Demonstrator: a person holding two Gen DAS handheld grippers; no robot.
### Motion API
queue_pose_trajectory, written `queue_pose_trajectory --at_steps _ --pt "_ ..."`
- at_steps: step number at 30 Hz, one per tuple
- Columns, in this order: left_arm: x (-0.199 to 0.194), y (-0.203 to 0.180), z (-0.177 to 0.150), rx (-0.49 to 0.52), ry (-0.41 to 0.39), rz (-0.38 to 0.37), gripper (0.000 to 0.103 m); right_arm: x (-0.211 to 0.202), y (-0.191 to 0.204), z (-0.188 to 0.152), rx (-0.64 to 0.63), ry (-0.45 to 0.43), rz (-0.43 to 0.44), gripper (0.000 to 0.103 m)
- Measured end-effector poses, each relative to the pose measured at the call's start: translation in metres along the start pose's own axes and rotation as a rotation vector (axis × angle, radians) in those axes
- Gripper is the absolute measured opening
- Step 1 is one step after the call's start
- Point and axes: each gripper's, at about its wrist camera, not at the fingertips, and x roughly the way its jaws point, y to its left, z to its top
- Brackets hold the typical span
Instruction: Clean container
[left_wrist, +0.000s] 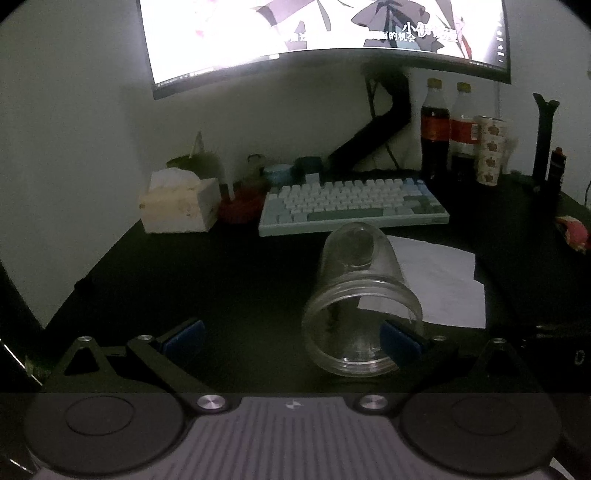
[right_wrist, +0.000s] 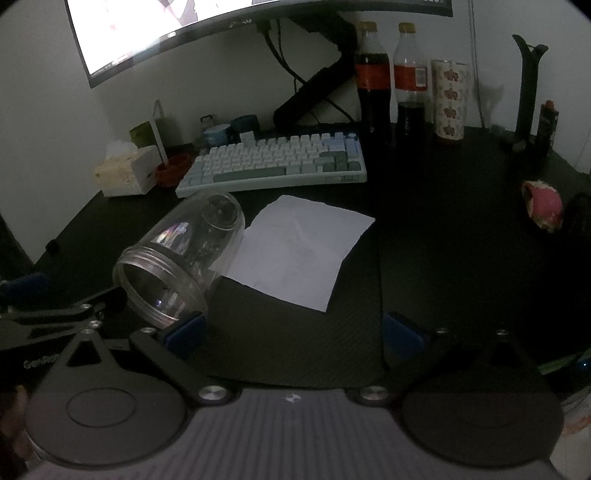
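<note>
Lying on its side on the dark counter (right_wrist: 443, 258), the clear container (left_wrist: 360, 302) points its wide threaded mouth toward both cameras, its rounded closed end aimed at the keyboard (left_wrist: 354, 205). In the left wrist view the left tongs (left_wrist: 291, 339) stand spread wide, holding nothing; the right-hand blue pad (left_wrist: 400, 341) shows through the container's rim and looks to sit at or just inside the mouth, though whether it touches the plastic cannot be told, while the other pad lies well off to the left over bare counter. In the right wrist view the right tongs (right_wrist: 293, 334) are likewise spread wide and hold nothing; their left pad (right_wrist: 184, 334) is just beside the lower edge of the container's mouth, and their other pad hovers over bare counter.

Just beyond the container, and partly under its far side, a white sheet of paper (right_wrist: 299, 251) lies flat on the counter. Behind both sits the pale keyboard with blue-grey keys. To its left are a white tissue box (left_wrist: 179, 205) and a small red dish (left_wrist: 242, 206), with a few small jars behind them, too dim to make out. To the keyboard's right stand two cola bottles (right_wrist: 373, 77), one fuller than the other, and a patterned tumbler (right_wrist: 448, 101). A pink wrapped object (right_wrist: 543, 205) rests near the right edge. At the back a bright curved monitor (left_wrist: 325, 33) hangs on a black arm before the white wall.
</note>
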Motion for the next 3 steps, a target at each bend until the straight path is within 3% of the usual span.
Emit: queue_pose_trajectory --at_steps 3 --pt "-0.0013 -0.0005 -0.0001 0.002 -0.008 -0.002 0.103 0.0012 0.0008 -0.0007 -0.001 0.001 0.001 0.103"
